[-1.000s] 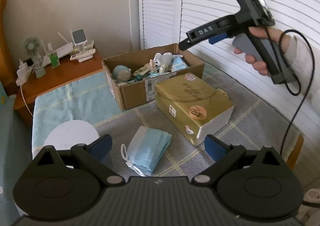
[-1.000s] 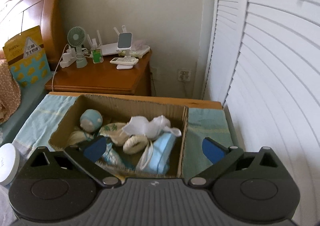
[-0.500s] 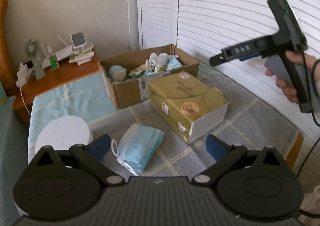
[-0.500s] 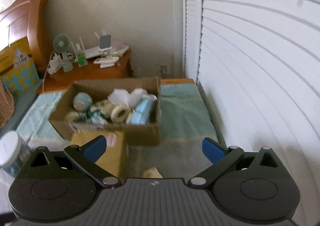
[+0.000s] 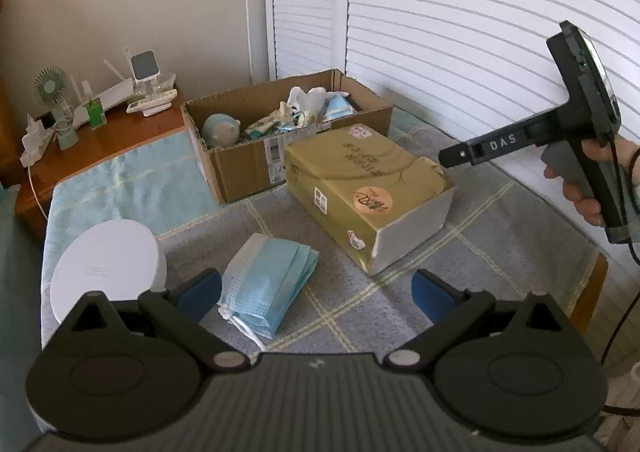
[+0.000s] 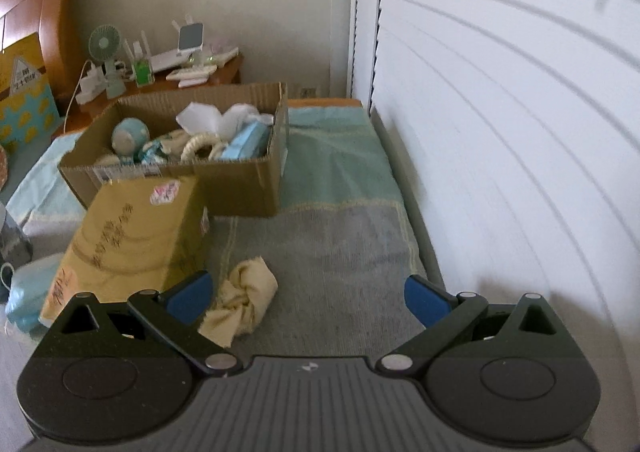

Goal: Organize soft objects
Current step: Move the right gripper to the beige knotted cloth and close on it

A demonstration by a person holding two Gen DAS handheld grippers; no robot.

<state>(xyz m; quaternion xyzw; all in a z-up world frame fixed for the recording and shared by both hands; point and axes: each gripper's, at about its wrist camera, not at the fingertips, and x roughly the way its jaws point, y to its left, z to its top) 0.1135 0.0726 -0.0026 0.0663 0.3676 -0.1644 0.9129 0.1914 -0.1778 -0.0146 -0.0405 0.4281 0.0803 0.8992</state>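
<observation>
1. Soft objects fill the cardboard box [image 5: 256, 168] at the far end of the cloth-covered table [image 5: 500, 236]: we see a pale blue plush ball [image 5: 220, 129], white crumpled cloth [image 5: 306, 98], a pack of blue masks [image 6: 246, 140] and a coil of cream rope [image 6: 200, 144] inside it.
2. A stack of blue face masks [image 5: 268, 284] lies on the grey checked cloth, outside the box, just beyond our left gripper [image 5: 316, 288].
3. Our left gripper has its blue-padded fingers spread wide with nothing between them; the masks sit nearer its left finger [image 5: 198, 292].
4. A knotted yellow cloth [image 6: 240, 300] lies on the table near our right gripper [image 6: 308, 298], just beside its left finger [image 6: 188, 296]; we cannot tell whether they touch.
5. Our right gripper also has its fingers wide apart and holds nothing; in the left wrist view we see it raised in the air at the right, in a hand [image 5: 588, 176].
6. A yellow-wrapped tissue pack [image 5: 368, 192] rests between the masks and the box, touching or nearly touching the box front.
7. A container with a round white lid [image 5: 104, 272] stands left of the masks.
8. Behind the table a wooden nightstand [image 5: 112, 140] carries a small green fan [image 5: 50, 86] and a router [image 5: 120, 92].
9. White louvred doors [image 5: 460, 32] run along the right side.
</observation>
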